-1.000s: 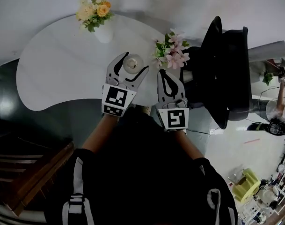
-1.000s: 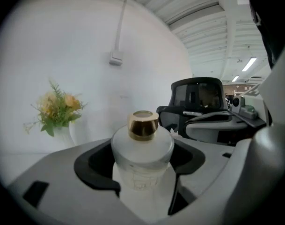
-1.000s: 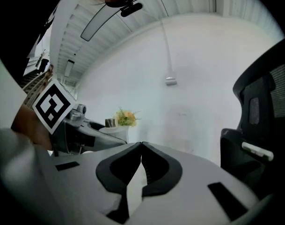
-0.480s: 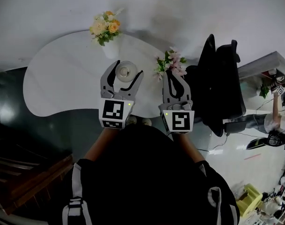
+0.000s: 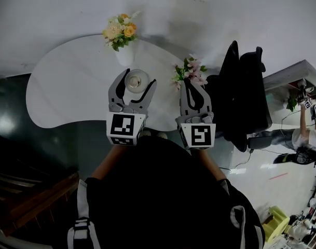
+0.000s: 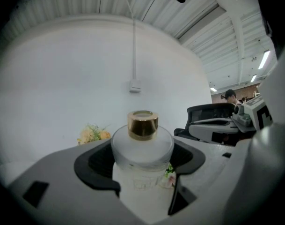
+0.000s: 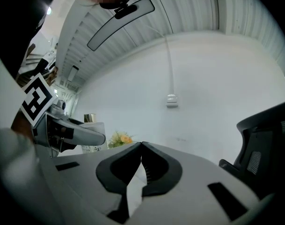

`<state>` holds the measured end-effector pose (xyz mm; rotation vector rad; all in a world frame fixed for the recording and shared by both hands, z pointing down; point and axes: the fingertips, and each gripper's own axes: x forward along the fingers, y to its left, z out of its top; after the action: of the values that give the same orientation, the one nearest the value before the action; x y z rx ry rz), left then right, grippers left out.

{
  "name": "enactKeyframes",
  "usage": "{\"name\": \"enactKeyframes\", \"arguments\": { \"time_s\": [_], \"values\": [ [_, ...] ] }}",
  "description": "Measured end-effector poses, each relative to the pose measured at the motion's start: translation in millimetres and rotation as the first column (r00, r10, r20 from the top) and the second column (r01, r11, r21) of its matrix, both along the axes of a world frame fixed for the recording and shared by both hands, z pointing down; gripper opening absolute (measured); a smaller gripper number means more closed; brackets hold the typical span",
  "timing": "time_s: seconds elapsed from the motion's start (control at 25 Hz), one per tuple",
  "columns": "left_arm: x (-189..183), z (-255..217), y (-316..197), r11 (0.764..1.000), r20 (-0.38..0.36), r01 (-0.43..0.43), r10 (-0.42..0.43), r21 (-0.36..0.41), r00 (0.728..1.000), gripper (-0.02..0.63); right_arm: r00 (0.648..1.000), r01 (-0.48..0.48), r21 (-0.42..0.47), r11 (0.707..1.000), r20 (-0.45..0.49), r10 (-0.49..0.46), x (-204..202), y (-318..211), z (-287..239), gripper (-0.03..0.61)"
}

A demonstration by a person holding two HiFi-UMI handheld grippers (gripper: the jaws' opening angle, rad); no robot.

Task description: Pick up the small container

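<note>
The small container (image 5: 136, 80) is a frosted white bottle with a gold cap (image 6: 142, 123). It stands upright between the jaws of my left gripper (image 5: 136, 78), over the white table (image 5: 69, 87). In the left gripper view both dark pads (image 6: 98, 165) press its sides, so the left gripper (image 6: 142, 161) is shut on it. My right gripper (image 5: 192, 85) hangs beside it to the right, near the pink flowers, with its jaws closed tip to tip (image 7: 141, 146) and nothing between them. The right gripper view shows the container (image 7: 91, 122) at the left.
A vase of yellow flowers (image 5: 121, 32) stands at the table's far edge and pink flowers (image 5: 191, 72) at its right end. A black office chair (image 5: 246, 97) stands right of the table. Dark floor and wooden steps (image 5: 23, 191) lie to the left.
The head view has shifted a little. The container stays between the left jaws while that gripper has drawn slightly left, away from the pink flowers. The right gripper keeps its place.
</note>
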<state>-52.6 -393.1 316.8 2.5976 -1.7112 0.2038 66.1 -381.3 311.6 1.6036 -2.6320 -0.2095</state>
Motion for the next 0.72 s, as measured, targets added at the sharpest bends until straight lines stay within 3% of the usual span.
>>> {"name": "enactKeyframes", "arguments": {
  "time_s": [0.36,0.72],
  "values": [
    [1,5,3,1.0,0.014,-0.015,0.015,-0.015,1.0,0.334,0.999,-0.002,0.005,1.0,0.042,0.002,-3,1,-2,0.021],
    [1,12,6,0.999,0.018,-0.018,0.019,-0.031,1.0,0.334,1.0,-0.005,-0.055,0.998,-0.004,0.005,-2,6,13,0.022]
  ]
}}
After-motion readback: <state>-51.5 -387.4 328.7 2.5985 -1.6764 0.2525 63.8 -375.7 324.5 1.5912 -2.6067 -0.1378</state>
